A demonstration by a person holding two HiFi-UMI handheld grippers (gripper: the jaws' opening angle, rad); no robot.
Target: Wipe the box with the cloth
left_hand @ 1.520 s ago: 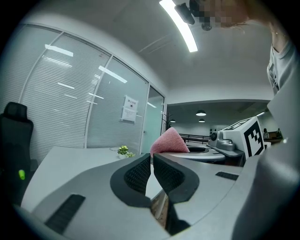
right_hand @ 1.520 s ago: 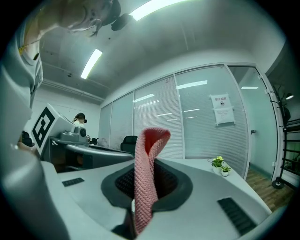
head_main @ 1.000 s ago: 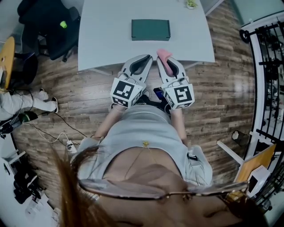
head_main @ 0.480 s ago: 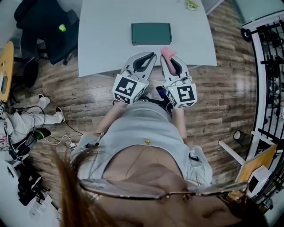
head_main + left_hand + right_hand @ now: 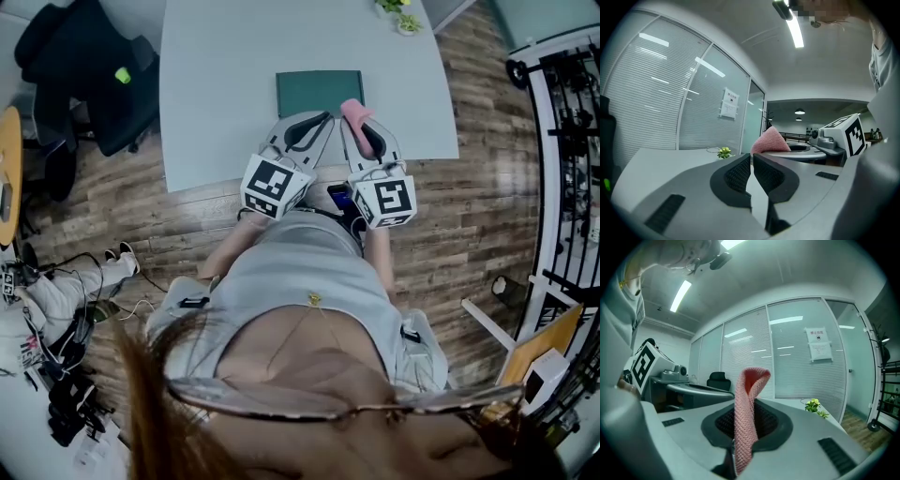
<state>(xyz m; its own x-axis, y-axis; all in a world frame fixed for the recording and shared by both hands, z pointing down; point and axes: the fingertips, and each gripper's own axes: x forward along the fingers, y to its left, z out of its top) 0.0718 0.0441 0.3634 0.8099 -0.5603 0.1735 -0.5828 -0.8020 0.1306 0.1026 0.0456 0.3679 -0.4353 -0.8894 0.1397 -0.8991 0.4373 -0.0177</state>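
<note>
Both my grippers have come forward over the table's near edge since a second ago, and the gap to the box has closed.

- Box: dark green, flat, rectangular, plain top (no label legible). It lies on the pale table, just ahead of my tips.
- Left gripper: jaws all but together, nothing between them.
- Right gripper: jaws clamped on the cloth, a pink knit strip folded over and standing up past the pads.
- Writing: square black-and-white markers on each cube; white notice on the glass partition, print too small to read.
- Small green plant: at the table's far end.
</note>
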